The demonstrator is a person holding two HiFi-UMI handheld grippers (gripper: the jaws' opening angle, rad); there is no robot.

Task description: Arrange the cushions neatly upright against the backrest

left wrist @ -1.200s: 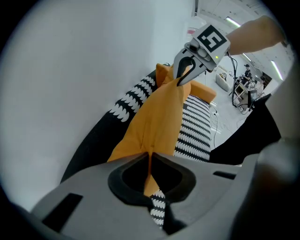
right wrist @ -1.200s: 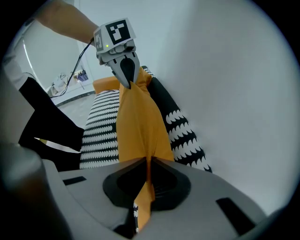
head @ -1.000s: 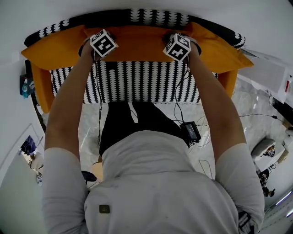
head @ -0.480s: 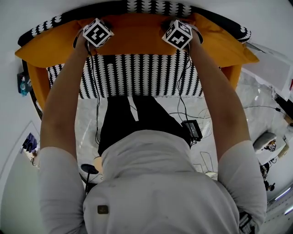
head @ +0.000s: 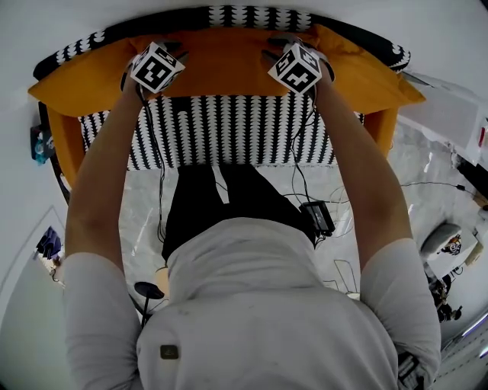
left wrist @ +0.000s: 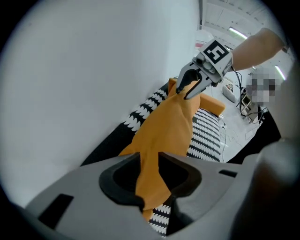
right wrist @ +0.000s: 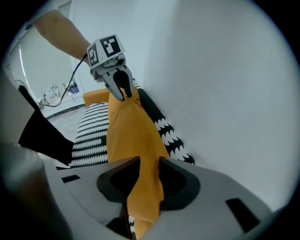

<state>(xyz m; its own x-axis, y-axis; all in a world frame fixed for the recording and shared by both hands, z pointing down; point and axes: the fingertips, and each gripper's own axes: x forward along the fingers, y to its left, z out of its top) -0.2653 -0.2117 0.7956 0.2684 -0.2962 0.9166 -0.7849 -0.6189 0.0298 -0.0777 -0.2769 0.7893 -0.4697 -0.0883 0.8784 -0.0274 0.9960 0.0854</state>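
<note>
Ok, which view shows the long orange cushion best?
The head view: the orange cushion shows nearly whole there, end to end, along the patterned backrest. The left and right gripper views each look along its top edge, so only a foreshortened strip beside the white wall shows.

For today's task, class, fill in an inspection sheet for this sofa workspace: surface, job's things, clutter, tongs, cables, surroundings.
Surface: black-and-white patterned sofa seat.
Job's things: long orange cushion standing along the backrest.
Clutter: nothing seen on the seat.
Tongs: left tongs and right tongs open, having just been opening, with the cushion's top edge between each pair.
Cables: black cables hang from both tongs; small black box below.
Surroundings: white wall, pale floor.
</note>
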